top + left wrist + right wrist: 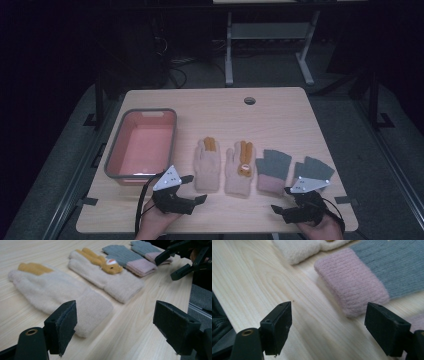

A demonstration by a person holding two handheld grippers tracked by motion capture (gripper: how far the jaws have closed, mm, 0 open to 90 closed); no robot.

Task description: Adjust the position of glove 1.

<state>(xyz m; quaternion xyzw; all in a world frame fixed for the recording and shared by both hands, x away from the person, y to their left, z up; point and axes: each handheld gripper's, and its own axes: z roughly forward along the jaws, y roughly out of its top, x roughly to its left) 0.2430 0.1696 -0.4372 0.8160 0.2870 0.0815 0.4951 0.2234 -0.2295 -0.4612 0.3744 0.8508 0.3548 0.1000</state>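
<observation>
**A:** Which glove is closest to you right now?

**B:** Look at your left gripper (196, 188). Its jaws are wide apart and hold nothing. The fluffy cream wool glove with the orange patch on its fingers (207, 164) lies just ahead of it and a little to the right. In the left gripper view the glove's cuff end sits right past your near jaw, not touching it.

**A:** Which way does that glove lie?

**B:** Its long side runs away from you. The cuff points at you and the fingers point to the far edge of the pale wooden table (220, 107). So you come at it from the cuff end.

**A:** And my other hand?

**B:** Your right gripper (283, 200) is wide open too, with nothing in it. The grey knit glove with the pink cuff (372, 275) is just ahead of it, cuff toward you. Its twin, a second grey and pink knit glove (312, 171), lies right by your right hand, partly under the gripper's grey plate.

**A:** What about the one in the middle?

**B:** The cream fluffy glove with the little orange animal on it (239, 167) lies between your two hands, nearer the left, I think.

**A:** Where could they go?

**B:** The pink plastic tub with the grey rim (120, 150) stands on your left, just past your left gripper. It looks empty. So your left hand is the nearer one to it.

**A:** Is the room dark?

**B:** Yes, dark around the table. Grey floor and a metal frame show behind.
</observation>
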